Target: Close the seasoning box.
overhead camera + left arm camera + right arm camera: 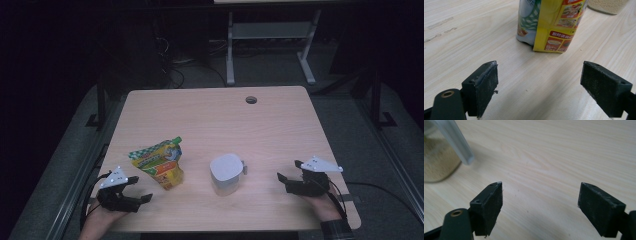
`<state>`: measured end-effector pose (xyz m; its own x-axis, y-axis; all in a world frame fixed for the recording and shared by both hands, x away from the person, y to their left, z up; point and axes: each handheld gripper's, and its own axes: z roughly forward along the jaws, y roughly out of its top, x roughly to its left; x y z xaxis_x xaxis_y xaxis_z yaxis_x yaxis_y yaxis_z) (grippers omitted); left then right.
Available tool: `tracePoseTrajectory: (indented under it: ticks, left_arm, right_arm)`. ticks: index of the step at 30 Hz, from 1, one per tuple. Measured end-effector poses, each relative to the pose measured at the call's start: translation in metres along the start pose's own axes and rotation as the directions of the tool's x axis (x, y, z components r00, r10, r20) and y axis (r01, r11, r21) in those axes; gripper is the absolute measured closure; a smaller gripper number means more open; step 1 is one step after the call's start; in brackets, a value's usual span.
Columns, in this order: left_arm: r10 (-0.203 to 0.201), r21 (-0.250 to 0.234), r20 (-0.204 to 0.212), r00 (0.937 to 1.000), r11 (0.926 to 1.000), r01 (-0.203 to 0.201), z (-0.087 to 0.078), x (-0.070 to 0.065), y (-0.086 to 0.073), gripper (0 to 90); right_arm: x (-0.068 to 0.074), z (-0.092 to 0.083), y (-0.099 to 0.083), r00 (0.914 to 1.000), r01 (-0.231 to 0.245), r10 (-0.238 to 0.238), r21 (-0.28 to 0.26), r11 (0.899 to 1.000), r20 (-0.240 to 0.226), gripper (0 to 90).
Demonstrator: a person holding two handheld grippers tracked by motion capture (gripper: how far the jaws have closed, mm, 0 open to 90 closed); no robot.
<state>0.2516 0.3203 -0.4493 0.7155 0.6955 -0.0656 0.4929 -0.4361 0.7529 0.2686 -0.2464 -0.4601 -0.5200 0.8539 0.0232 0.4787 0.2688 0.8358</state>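
The left hand-held gripper (pixel 141 189) rests near the front left corner of the tabletop (pixel 210 117), carried by a hand (pixel 100 220) that comes in over the front edge. Its jaws stand wide apart with nothing between them; in the left gripper view (pixel 539 80) bare wood shows between the two black pads. Just beyond it stands a pouch (pixel 160 164), yellow and green with printed food pictures, upright and leaning a little, left of the middle and toward the front edge. In the left gripper view the pouch (pixel 551 25) sits straight ahead of the jaws, apart from them.

The right hand-held gripper (pixel 289 172) lies near the front right corner, held by the other hand (pixel 325 202). Its jaws are also spread wide and hold nothing; the right gripper view (pixel 540 200) shows only wood grain between the pads. A jar (pixel 226 173) with a white lid stands between the pouch and this gripper, near the front edge. In the right gripper view the jar (pixel 439 162) appears at the left, clear-walled with pale grainy contents, well off the jaws' line.

A round hole (pixel 251 99) sits near the far edge.
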Motion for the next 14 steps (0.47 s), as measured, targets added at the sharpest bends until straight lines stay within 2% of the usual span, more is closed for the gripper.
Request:
tracePoseTrajectory:
  ticks: [3,5,14]
  left_arm:
    - [-0.006,0.002,-0.001,1.0,1.0,0.006,0.0014,-0.0003,-0.0006,13.4]
    - [-0.003,0.002,-0.001,1.0,1.0,0.003,0.002,0.0,-0.0008,13.4]
    - [0.008,0.008,0.001,1.0,0.9999,-0.008,0.0041,-0.0002,-0.0009,13.4]
  right_arm:
    - [-0.0011,0.0017,-0.0063,0.9999,0.012,-0.012,0.022,1.0,0.004,17.5]
    - [-0.0015,0.003,-0.0077,1.0,0.002,-0.002,0.029,1.0,0.002,16.5]
    - [-0.0022,0.0033,-0.0069,1.0,0.004,-0.004,0.018,1.0,0.007,15.1]
